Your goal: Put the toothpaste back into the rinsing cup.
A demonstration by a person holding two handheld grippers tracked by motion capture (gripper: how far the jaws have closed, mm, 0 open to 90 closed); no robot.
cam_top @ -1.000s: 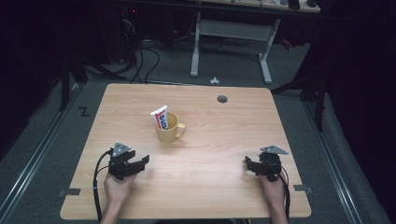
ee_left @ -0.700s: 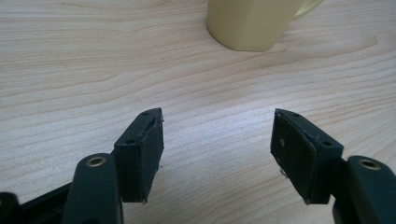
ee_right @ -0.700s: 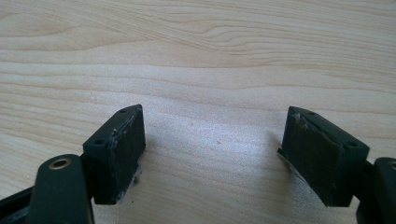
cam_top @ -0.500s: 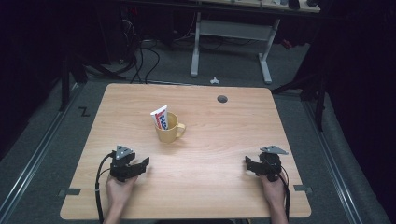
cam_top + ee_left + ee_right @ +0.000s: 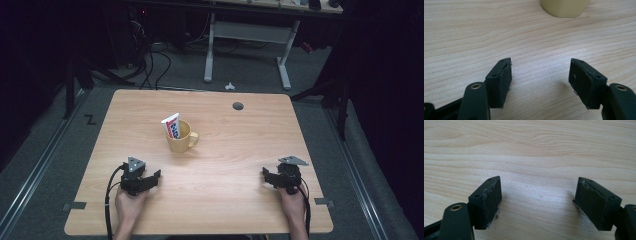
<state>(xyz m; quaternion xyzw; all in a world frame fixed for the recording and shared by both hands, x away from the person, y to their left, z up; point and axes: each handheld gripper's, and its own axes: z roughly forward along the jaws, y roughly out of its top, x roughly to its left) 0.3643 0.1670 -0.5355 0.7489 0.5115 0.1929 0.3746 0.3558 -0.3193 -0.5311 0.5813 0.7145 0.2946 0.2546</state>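
Note:
A yellow mug stands near the middle of the wooden table, handle to the right, with a toothpaste tube upright inside it. My left gripper rests low at the front left, open and holding nothing, aimed toward the mug. In the left gripper view the mug's base sits at the top edge, far beyond the open left gripper. At the front right my right gripper lies open over bare wood. Its own view has the right gripper spread wide above the tabletop.
A round cable hole sits near the table's far edge. Behind the table stand a white desk frame and cables on grey floor. A small white object lies on the floor beyond the far edge.
My left gripper has shifted slightly back toward the front edge. The right gripper, mug and tube stay put.

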